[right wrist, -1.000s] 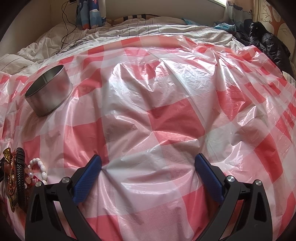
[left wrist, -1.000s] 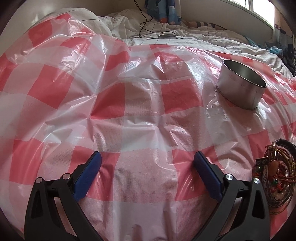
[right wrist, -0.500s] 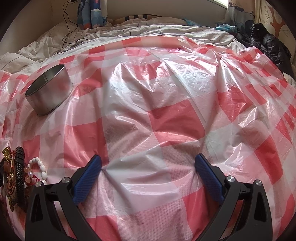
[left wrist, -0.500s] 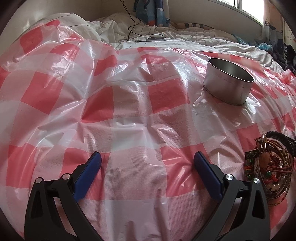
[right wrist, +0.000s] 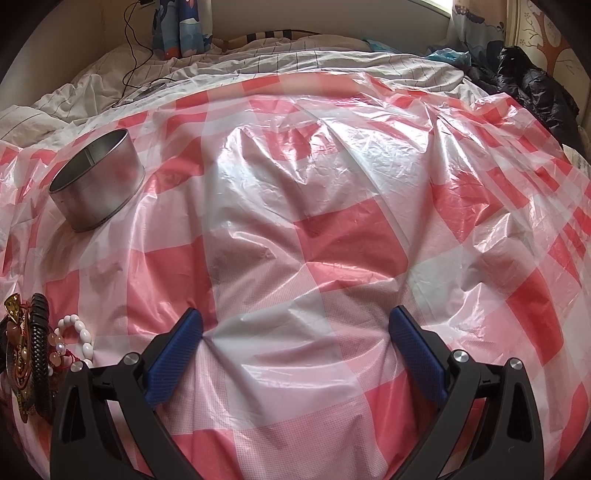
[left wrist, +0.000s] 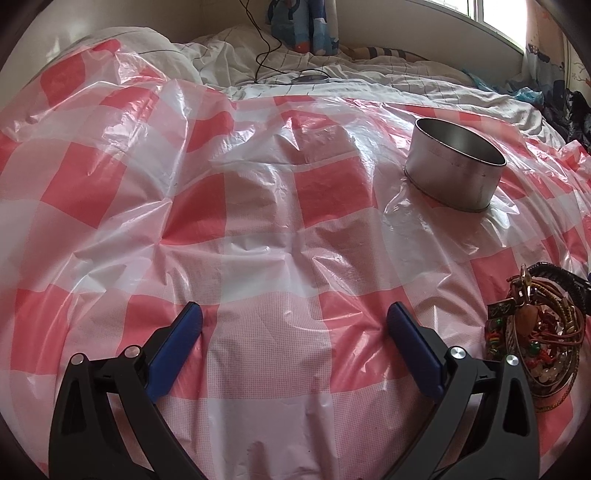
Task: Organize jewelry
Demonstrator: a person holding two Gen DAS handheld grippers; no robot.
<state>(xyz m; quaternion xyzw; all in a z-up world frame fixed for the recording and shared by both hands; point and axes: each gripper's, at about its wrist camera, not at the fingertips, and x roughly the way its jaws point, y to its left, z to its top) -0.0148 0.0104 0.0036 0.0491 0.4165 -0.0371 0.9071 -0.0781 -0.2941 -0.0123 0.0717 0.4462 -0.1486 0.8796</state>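
Note:
A pile of jewelry [left wrist: 535, 332] lies on the red-and-white checked plastic sheet [left wrist: 258, 240], just right of my left gripper [left wrist: 293, 314]; it holds bangles, beads and red cords. In the right wrist view the same jewelry pile [right wrist: 26, 350] sits at the far left, with a black braided bracelet [right wrist: 40, 332] and a white bead bracelet [right wrist: 79, 332]. An open round metal tin [left wrist: 454, 170] stands beyond it, seen again as the tin [right wrist: 96, 181]. My right gripper [right wrist: 295, 321] hovers over bare sheet. Both grippers are open and hold nothing.
The plastic sheet [right wrist: 351, 240] covers a bed with a rumpled white quilt [left wrist: 351, 81] behind it. A black cable [left wrist: 266, 48] trails over the quilt. Dark clothing [right wrist: 535, 85] is heaped at the back right. A patterned curtain [right wrist: 181, 26] hangs at the back.
The left wrist view has shifted, so the tin and the jewelry pile now sit further left and closer to the left gripper. The right gripper has barely moved.

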